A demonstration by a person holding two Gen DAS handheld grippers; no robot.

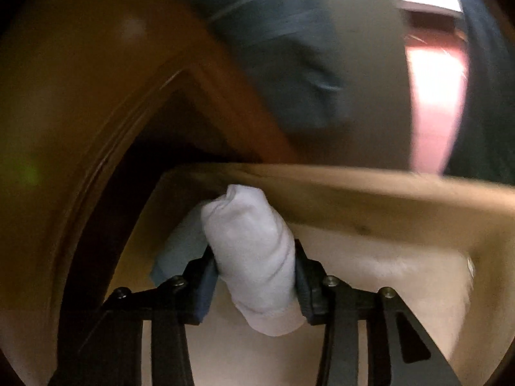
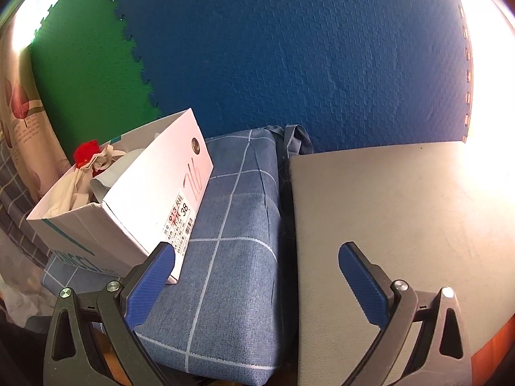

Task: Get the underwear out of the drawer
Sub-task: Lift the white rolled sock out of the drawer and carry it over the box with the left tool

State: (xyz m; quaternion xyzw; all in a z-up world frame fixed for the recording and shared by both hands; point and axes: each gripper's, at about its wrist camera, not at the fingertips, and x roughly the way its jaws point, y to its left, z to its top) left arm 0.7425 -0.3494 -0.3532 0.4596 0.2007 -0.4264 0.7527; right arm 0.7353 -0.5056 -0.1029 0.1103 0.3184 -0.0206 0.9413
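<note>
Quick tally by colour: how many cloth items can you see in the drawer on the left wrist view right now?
White: 1, the rolled white bundle, clamped by the left gripper.
Grey-blue: 1, a folded grey-blue piece behind it, against the drawer wall.
Total: 2. The view is blurred, so anything deeper in the drawer cannot be told.

Left wrist view: rolled underwear (image 1: 251, 254) is white, clamped between dark blue-grey pads (image 1: 206, 286) on black arms. Drawer (image 1: 370, 199) is pale tan wood; cabinet frame (image 1: 106, 122) darker orange-brown.

Right wrist view: pads (image 2: 362, 284) blue, textured. Cushion (image 2: 225, 241) denim blue with white grid lines. Shoebox (image 2: 145, 193) white, teal stripe, pink scrawl. Wall mats: green (image 2: 87, 74) and blue (image 2: 289, 48). Board (image 2: 402, 225) plain grey.
</note>
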